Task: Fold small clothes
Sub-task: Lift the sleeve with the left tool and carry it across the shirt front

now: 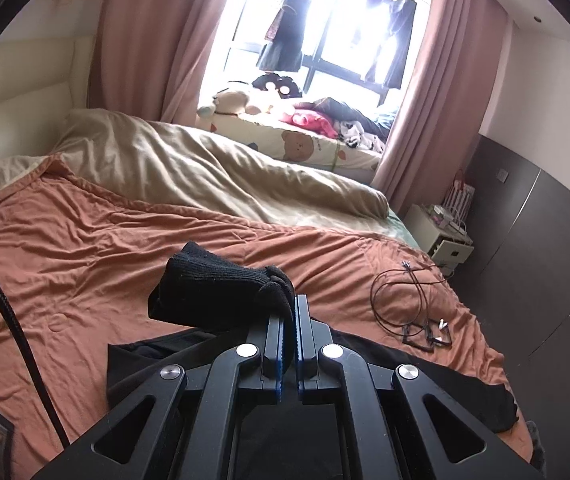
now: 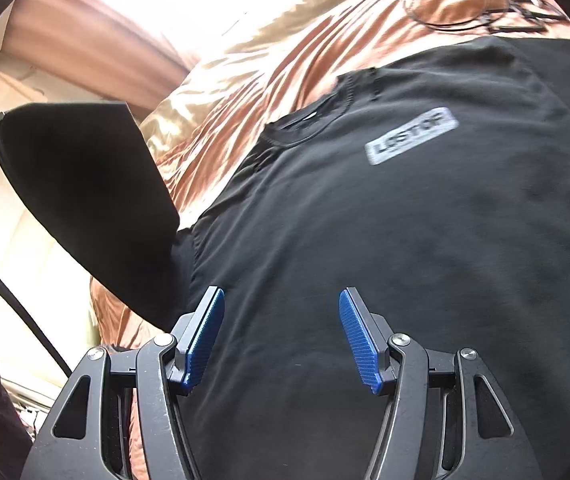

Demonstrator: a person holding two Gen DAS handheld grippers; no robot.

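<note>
Fingers of left gripper [image 1: 289, 312] clamp a black knit sock bundle [image 1: 213, 288], lifted off the orange bedspread [image 1: 85, 248], prob. to clear room. Right gripper [image 2: 281, 340] fingers apart, nothing btwn; flat black T-shirt [image 2: 405, 220] just ahead, ready to fold.

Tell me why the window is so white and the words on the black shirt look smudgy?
Left wrist view: daylight floods the tall window, washing the glass out to white, and the fisheye lens bends the room's edges. Right wrist view: the grey label on the black t-shirt is smeared by motion blur, so its letters cannot be read clearly.
</note>
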